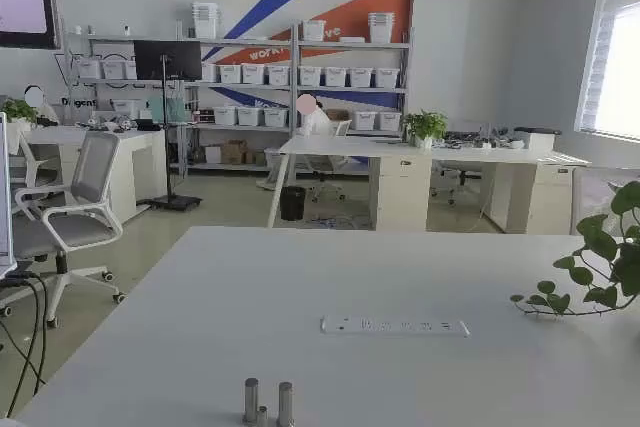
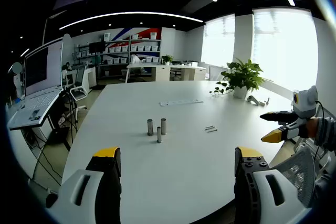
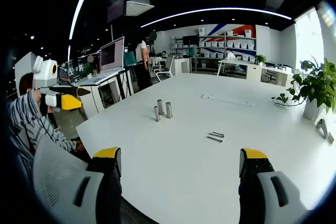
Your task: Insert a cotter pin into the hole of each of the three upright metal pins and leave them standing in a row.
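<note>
Three short upright metal pins [image 1: 265, 402] stand close together near the front edge of the white table [image 1: 420, 277]. They appear mid-table in the left gripper view [image 2: 156, 128] and the right gripper view [image 3: 161, 109]. Thin cotter pins [image 2: 211, 128] lie flat on the table a little to the right of them, also seen as cotter pins [image 3: 215, 137] in the right gripper view. My left gripper [image 2: 178, 153] is open and holds nothing, well short of the pins. My right gripper [image 3: 181, 154] is open and holds nothing too, off the table's near side.
A white power strip [image 1: 394, 326] lies beyond the pins. A potted plant [image 1: 600, 257] stands at the table's right side. A laptop [image 2: 37, 87] sits on a stand to the left. Office chairs [image 1: 70, 217] and desks stand further off.
</note>
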Motion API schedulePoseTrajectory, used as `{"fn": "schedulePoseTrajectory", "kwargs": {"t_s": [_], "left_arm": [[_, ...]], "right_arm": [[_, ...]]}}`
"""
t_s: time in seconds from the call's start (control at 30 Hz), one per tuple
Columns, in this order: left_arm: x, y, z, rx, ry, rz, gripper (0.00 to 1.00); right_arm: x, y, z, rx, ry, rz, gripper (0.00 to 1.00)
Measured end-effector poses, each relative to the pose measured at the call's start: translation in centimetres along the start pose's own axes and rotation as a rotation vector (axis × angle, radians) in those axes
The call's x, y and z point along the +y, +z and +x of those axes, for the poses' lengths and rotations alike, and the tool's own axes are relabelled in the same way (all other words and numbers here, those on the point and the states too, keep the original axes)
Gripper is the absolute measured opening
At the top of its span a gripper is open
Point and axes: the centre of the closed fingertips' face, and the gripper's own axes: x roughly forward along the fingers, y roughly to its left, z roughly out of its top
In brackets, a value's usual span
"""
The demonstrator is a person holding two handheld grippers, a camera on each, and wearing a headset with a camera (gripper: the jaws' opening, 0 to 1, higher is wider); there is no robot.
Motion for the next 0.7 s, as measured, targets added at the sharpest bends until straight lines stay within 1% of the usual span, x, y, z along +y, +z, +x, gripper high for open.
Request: {"fn": "schedulePoseTrajectory", "kwargs": {"t_s": [0.4, 0.7], "left_arm": [[0.06, -0.22, 0.05, 0.013, 0.003, 0.004, 0.88], [-0.01, 0.21, 0.23, 0.001, 0.001, 0.015, 0.88]], "right_arm": [[-0.04, -0.40, -0.02, 0.017, 0.006, -0.003, 0.93], [-0.15, -0.15, 0.01, 0.013, 0.006, -0.008, 0.93]]}}
